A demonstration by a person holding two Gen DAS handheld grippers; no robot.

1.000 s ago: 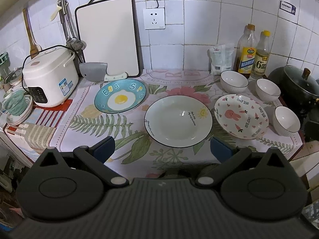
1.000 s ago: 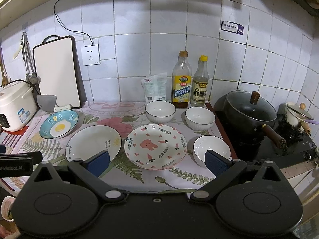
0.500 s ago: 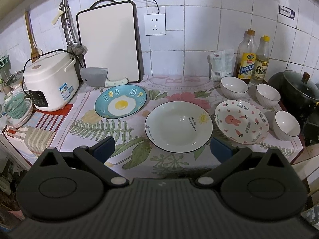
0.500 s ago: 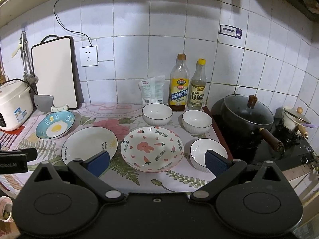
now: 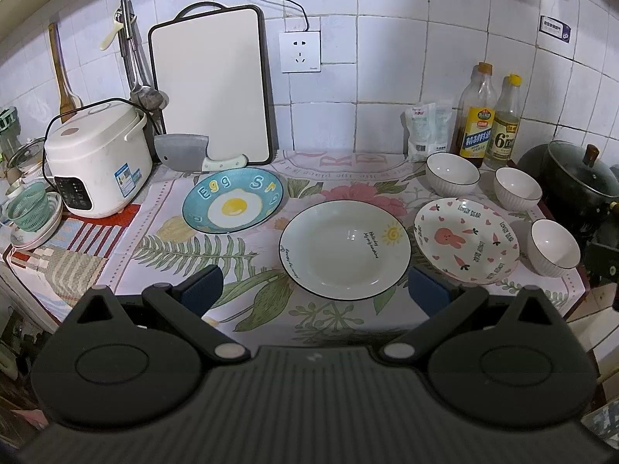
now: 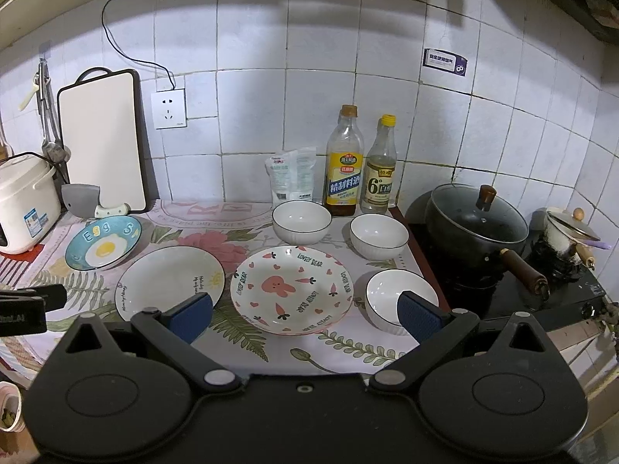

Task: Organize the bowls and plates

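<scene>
**Counter survey: both tongs empty, dishes unstacked**

Hidden or unclear: the near rim of the third bowl [image 6: 390, 294] was covered by the right gripper's [image 6: 305, 315] blue pad. The near counter edge lay behind both gripper bodies. The cleaver [image 5: 182, 151] blade overlapped the foot of the cutting board [image 5: 211, 85]. Small print on the bottle labels was unreadable.

Left gripper [image 5: 315, 290]: jaws spread wide, holding nothing, hovering at the front edge before the white plate [image 5: 344, 249]. Right gripper: jaws likewise apart and empty, in front of the rabbit plate [image 6: 292, 290].

Layout: egg plate [image 5: 232, 201], white plate and rabbit plate lay in a row on the floral cloth [image 5: 185, 247], each separate. Two bowls [image 6: 301, 221] [image 6: 379, 236] stood behind the rabbit plate, the third beside it at the cloth's right edge, near the black pot [image 6: 476, 224].

Open cloth remained left of the white plate, before the rice cooker [image 5: 96, 158].
</scene>
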